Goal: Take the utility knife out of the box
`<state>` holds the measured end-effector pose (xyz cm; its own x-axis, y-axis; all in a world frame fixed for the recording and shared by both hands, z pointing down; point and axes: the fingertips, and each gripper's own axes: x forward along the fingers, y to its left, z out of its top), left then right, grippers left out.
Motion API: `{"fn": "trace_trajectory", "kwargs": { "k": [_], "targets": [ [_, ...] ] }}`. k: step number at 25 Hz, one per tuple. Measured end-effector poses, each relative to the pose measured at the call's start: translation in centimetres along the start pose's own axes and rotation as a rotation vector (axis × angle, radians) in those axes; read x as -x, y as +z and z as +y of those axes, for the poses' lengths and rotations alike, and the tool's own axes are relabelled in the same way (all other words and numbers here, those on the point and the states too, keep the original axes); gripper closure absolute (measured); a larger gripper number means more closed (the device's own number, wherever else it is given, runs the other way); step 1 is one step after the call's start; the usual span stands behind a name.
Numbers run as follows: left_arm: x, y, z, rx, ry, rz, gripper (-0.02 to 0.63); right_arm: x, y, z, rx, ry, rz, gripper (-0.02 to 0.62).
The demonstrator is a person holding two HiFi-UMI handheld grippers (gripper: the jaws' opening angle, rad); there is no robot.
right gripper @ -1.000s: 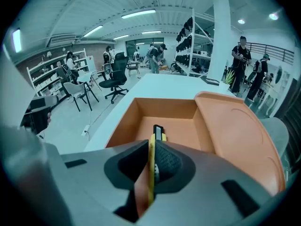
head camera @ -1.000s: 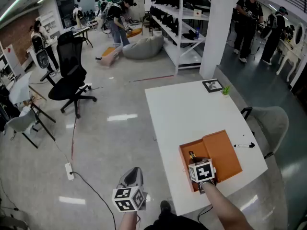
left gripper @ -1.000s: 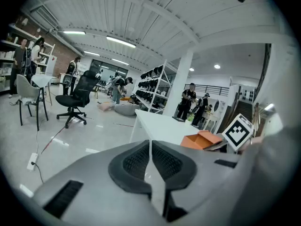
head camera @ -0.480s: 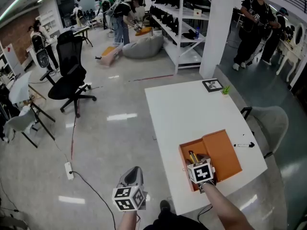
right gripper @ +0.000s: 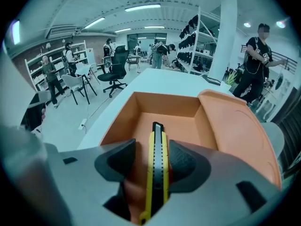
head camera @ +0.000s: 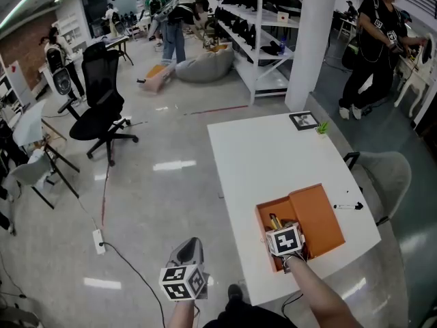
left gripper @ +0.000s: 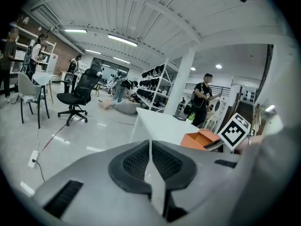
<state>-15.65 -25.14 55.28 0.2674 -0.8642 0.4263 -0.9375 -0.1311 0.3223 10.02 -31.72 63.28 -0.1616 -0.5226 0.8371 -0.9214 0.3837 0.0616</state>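
Note:
An orange box lies open on the white table, its lid folded to the right. The yellow and black utility knife lies lengthwise inside it; its far end also shows in the head view. My right gripper reaches down into the box with its jaws opening. The knife is between the pads with a gap on its left side, and it rests on the box floor. My left gripper hangs over the floor left of the table, its pads shut together on nothing.
A black marker pen lies right of the box. A small picture frame and a green plant sit at the table's far corner. A grey chair stands to the right, a black office chair to the left. People stand by the shelves.
The right gripper has hardly moved over the box. The knife's yellow end now shows ahead of it, where a dark shape showed before. People in the background have walked on.

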Motion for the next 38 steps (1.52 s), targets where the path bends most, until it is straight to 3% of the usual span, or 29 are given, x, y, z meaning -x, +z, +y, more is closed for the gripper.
{"fn": "trace_trajectory", "kwargs": {
  "k": [6, 10, 18, 38],
  "targets": [
    [0.2, -0.3, 0.0, 0.003, -0.003, 0.005, 0.583, 0.1, -0.3, 0.6, -0.016, 0.035, 0.003, 0.4],
    [0.1, -0.1, -0.6, 0.0, -0.007, 0.006, 0.583, 0.3, 0.0, 1.1, 0.022, 0.052, 0.009, 0.476],
    [0.4, -0.2, -0.3, -0.007, 0.005, 0.003, 0.583, 0.8, -0.2, 0.4, -0.034, 0.068, -0.026, 0.479],
    [1.4, 1.3, -0.9, -0.042, -0.008, -0.019, 0.583, 7.6, 3.7, 1.5, -0.163, 0.145, -0.353, 0.48]
  ]
}}
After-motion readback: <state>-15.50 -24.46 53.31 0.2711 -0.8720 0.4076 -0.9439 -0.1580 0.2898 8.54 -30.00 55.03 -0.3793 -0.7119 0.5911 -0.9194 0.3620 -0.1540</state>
